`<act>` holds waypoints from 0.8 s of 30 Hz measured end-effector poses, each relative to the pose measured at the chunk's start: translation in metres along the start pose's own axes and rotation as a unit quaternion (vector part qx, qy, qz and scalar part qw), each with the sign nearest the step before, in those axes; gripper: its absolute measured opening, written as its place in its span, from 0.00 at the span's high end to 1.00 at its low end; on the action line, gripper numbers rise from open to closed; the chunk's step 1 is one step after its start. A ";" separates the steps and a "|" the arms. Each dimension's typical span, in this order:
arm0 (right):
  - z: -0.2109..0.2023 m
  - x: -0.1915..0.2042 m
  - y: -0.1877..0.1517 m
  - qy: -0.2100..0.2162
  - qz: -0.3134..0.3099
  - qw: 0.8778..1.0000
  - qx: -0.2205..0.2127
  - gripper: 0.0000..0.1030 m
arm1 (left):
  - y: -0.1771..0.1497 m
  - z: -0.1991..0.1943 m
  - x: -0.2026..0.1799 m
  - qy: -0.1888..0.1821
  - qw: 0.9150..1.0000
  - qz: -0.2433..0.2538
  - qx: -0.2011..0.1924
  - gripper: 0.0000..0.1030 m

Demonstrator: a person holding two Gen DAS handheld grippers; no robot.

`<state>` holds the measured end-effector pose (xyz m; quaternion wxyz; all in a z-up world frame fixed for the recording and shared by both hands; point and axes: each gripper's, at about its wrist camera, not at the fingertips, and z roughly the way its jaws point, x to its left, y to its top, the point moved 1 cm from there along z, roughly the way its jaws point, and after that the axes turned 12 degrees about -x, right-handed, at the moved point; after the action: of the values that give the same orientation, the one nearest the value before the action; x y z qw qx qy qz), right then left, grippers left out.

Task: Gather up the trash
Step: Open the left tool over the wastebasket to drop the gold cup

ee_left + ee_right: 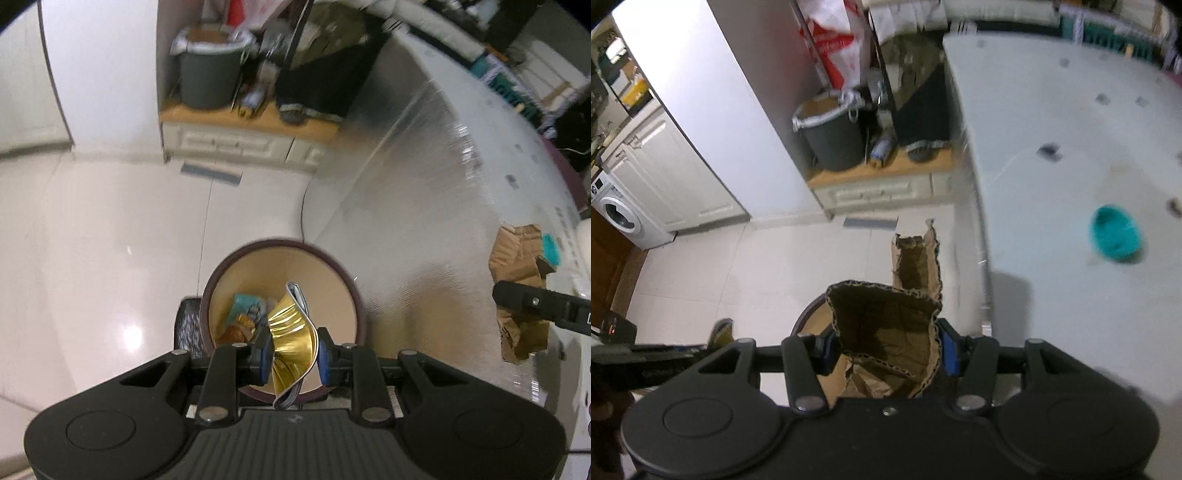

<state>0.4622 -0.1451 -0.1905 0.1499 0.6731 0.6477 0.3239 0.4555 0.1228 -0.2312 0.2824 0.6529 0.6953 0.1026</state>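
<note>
My left gripper point(293, 350) is shut on a gold foil wrapper point(293, 332), which hangs over the round brown-rimmed bin point(280, 249) on the floor. Inside the bin lie a teal packet point(245, 306) and other wrappers. My right gripper point(886, 350) is shut on a torn piece of brown cardboard point(886, 325), held above the same bin's rim point(809, 314). In the left wrist view the cardboard point(517, 254) and one black finger of the right gripper point(532, 302) show at the right edge. The left gripper's arm point(646, 363) shows at the lower left of the right wrist view.
A white table point(1071, 110) runs along the right, with a teal crumpled item point(1115, 240) on it. A dark lined bucket point(210, 70) and clutter stand on a low wooden shelf point(251, 122) ahead. White cabinets point(661, 177) and a washing machine point(617, 218) lie left.
</note>
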 end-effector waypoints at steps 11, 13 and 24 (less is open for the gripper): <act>0.121 0.013 -0.019 0.032 -0.010 0.994 0.104 0.48 | -0.022 0.107 0.040 -0.007 0.992 -0.097 0.078 0.75; 0.133 0.011 -0.021 0.032 -0.010 0.993 0.116 0.48 | -0.029 0.123 0.041 -0.007 0.989 -0.110 0.093 0.75; 0.172 -0.006 -0.036 0.035 0.037 0.988 0.148 0.48 | -0.062 0.188 0.038 -0.017 0.975 -0.144 0.166 0.75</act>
<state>0.5434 -0.1091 -0.3424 0.0143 0.6997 0.6679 0.2533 0.5019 0.1094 -0.4266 0.1938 0.5857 0.7841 -0.0675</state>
